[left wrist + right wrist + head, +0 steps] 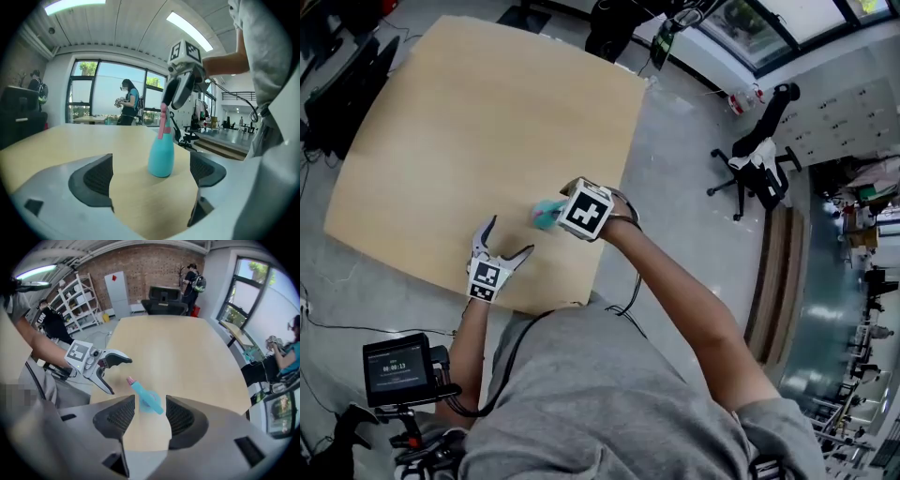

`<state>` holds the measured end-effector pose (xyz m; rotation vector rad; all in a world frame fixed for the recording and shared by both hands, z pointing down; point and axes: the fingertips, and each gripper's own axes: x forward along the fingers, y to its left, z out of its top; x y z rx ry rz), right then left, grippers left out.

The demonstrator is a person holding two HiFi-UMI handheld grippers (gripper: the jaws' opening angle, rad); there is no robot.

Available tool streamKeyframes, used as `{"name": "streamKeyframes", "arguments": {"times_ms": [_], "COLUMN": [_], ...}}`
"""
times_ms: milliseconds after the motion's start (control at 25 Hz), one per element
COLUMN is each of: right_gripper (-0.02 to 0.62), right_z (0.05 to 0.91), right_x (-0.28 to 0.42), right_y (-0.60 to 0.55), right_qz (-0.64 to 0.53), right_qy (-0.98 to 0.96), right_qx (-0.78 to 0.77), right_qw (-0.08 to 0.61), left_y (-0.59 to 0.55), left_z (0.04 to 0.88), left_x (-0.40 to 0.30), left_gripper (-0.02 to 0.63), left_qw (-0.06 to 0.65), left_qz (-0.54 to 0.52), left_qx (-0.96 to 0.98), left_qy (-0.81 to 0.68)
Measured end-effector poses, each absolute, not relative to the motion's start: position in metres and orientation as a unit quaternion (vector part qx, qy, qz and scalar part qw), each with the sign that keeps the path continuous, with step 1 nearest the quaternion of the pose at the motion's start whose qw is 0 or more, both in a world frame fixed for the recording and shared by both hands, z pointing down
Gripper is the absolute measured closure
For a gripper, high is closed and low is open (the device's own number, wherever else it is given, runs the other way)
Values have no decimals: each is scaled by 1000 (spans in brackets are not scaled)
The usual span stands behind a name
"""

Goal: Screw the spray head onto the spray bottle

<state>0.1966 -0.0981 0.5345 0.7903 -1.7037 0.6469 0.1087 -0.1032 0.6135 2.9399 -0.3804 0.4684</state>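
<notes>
The spray bottle stands upright on the tabletop near its near edge, with the pink spray head on top. My right tool hangs directly above the head and points steeply down, its jaws apart and pressing nothing. My left tool, wide open and empty, points at the bottle from the left, farther off.

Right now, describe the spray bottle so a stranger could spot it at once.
Find the large pale wooden table; near its corner closest to the person, below the right tongs, stands a pear-shaped teal plastic spray bottle. Its teal body and pink spray head set it apart from the grey and white tongs beside it.
</notes>
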Motion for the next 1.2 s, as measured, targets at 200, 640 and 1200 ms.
{"name": "streamKeyframes", "arguments": {"times_ms": [200,640,1200], "right_gripper": [405,589,591], "right_z": [447,301,242], "right_x": [226,206,193], "right_y": [-78,-15,222], "right_qz": [250,63,-37], "right_qy": [-754,-821,-855], "right_qx": [468,558,514], "right_qw": [388,101,54], "left_y": [-98,-71,151], "left_z": [525,351,285], "left_x": [72,47,44], "left_gripper": [101,601,601], "left_qw": [48,-34,-60], "left_qz": [107,9,29], "left_qx": [979,983,969], "left_qy": [-168,-179,-237]}}
